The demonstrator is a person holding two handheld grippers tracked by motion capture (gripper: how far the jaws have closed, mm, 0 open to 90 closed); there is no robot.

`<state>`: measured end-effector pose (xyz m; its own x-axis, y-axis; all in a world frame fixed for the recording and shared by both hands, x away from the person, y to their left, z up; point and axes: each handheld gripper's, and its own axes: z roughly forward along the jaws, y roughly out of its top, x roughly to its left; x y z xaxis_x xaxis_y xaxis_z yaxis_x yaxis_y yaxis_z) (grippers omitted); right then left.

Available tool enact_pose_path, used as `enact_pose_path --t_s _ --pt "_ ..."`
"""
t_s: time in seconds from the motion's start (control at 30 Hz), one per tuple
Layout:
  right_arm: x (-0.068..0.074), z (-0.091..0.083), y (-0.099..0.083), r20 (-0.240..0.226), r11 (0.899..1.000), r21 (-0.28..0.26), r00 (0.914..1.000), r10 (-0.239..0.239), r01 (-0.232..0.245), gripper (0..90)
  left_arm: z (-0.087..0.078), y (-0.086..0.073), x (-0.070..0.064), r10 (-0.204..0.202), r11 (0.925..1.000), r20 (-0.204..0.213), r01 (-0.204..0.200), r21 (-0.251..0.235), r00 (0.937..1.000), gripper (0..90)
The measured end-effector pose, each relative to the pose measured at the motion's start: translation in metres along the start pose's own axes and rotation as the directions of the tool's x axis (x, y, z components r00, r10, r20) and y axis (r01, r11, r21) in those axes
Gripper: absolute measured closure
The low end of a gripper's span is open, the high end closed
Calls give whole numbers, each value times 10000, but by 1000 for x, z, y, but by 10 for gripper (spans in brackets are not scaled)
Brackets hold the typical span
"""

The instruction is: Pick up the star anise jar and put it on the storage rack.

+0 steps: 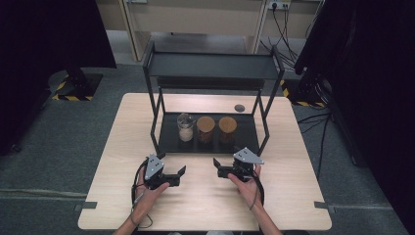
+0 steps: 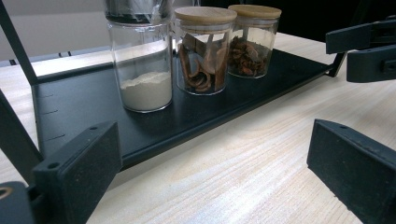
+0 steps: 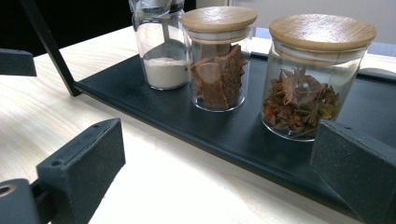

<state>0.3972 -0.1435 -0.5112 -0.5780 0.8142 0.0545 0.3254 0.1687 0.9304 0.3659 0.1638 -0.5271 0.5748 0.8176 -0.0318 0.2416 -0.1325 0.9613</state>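
Three glass jars stand in a row on the black bottom shelf (image 1: 244, 142) of a metal rack. The left jar (image 1: 185, 128) holds white powder (image 2: 145, 91) and has a metal top. The middle jar (image 1: 205, 129) holds brown bark pieces (image 3: 218, 81) under a wooden lid. The right jar (image 1: 227, 129) holds star anise (image 3: 299, 100) under a wooden lid. My left gripper (image 1: 182, 171) hovers open over the table in front of the rack, jaws wide apart and empty. My right gripper (image 1: 217, 164) is open too, facing it, just before the shelf's front edge.
The rack's upper shelf (image 1: 211, 65) overhangs the jars, with slanted black legs (image 1: 155, 115) at each side. A small dark round disc (image 1: 239, 107) lies on the wooden table (image 1: 205, 205) behind the rack. Cables trail on the grey floor at right.
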Motion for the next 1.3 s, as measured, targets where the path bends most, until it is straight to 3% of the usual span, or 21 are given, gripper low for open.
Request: enact_pose_path --t_s 1.3 --pt "10 -15 -13 -295 10000 84 9996 28 -26 33 0 0 0 8 10000 9 -8 9 10000 26"
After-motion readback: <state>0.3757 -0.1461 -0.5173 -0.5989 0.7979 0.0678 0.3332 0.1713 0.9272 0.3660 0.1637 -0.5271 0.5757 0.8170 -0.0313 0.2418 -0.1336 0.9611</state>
